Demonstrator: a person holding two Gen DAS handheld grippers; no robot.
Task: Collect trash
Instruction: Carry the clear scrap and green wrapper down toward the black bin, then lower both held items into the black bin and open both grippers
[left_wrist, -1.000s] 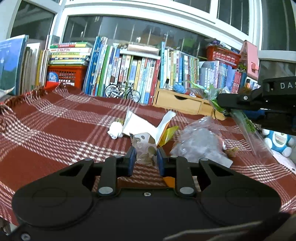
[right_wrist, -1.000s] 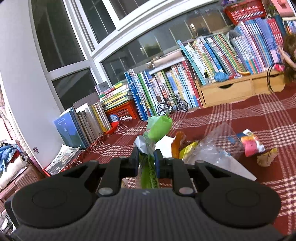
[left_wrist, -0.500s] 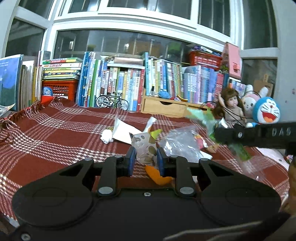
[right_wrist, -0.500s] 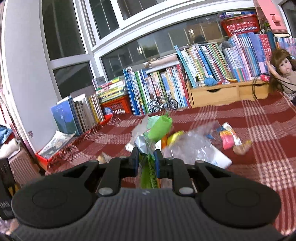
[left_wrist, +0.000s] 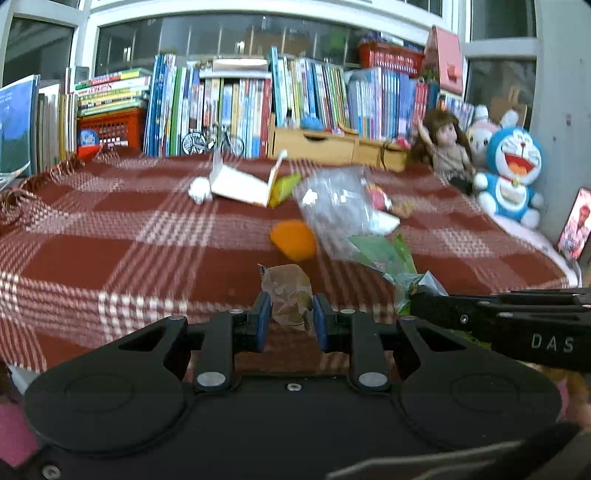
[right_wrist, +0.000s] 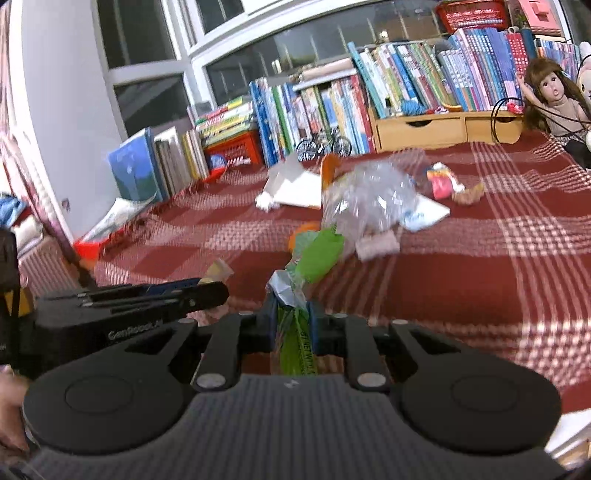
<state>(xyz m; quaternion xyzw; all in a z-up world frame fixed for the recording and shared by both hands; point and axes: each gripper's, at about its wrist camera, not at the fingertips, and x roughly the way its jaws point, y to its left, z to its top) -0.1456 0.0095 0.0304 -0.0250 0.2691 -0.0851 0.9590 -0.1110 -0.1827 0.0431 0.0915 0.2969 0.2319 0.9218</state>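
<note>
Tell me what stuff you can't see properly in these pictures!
- Small clear wrapper in the left tongs, left wrist view: motion blur hides its print.
- Green wrapper in the right tongs, right wrist view: its lower end runs behind the tongs' body.
- Clear plastic bag, right wrist view: crinkles and blur hide its contents.

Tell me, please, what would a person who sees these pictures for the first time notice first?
Each gripper holds trash: the left gripper pinches a crumpled clear wrapper, the right gripper a green wrapper. Beyond them, more litter lies mid-cloth on the red plaid cloth: a clear plastic bag and an orange scrap. A blue cat plush sits at the far right.
</note>
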